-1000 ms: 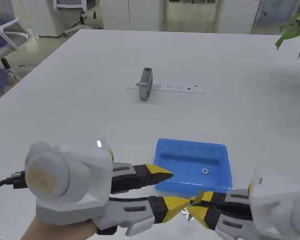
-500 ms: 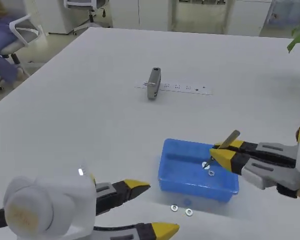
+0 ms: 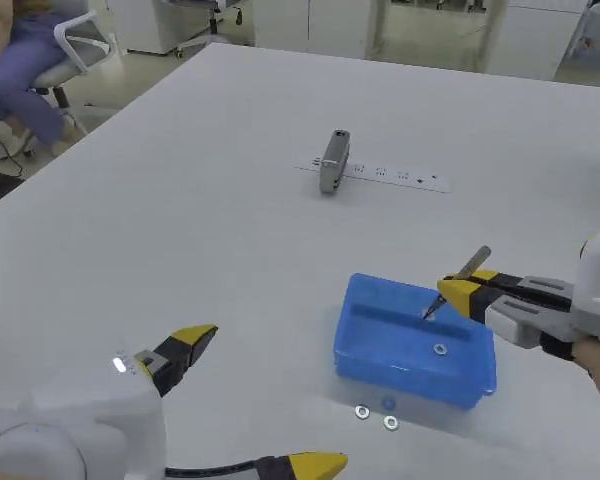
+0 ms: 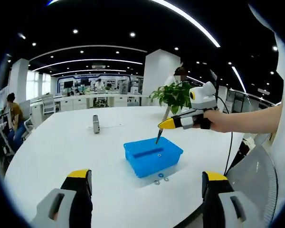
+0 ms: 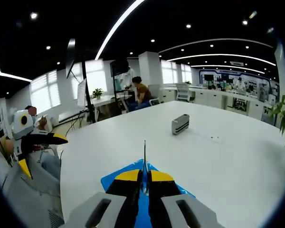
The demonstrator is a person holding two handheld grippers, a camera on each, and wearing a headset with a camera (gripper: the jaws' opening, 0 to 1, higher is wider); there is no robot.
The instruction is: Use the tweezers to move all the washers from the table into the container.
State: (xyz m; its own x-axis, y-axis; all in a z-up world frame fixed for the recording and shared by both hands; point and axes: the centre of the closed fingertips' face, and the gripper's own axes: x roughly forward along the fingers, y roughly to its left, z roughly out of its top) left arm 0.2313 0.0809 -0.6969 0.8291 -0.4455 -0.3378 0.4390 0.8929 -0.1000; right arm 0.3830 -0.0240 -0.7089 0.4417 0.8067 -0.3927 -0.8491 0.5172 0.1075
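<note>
R claw [image 3: 458, 291] clamped on tweezers [image 3: 433, 307], tips over blue container [image 3: 366, 345] w/ 1 washer [image 3: 439, 349] inside; L claw [image 3: 255, 400] wide open, empty.

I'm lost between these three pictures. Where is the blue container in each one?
Head view: the blue container sits lower right of centre.
Left gripper view: the blue container is near the middle, slightly low.
Right gripper view: the blue container is at the bottom centre, partly behind the right gripper.
Shared landmark: the small grey box, standing beyond the container.
</note>
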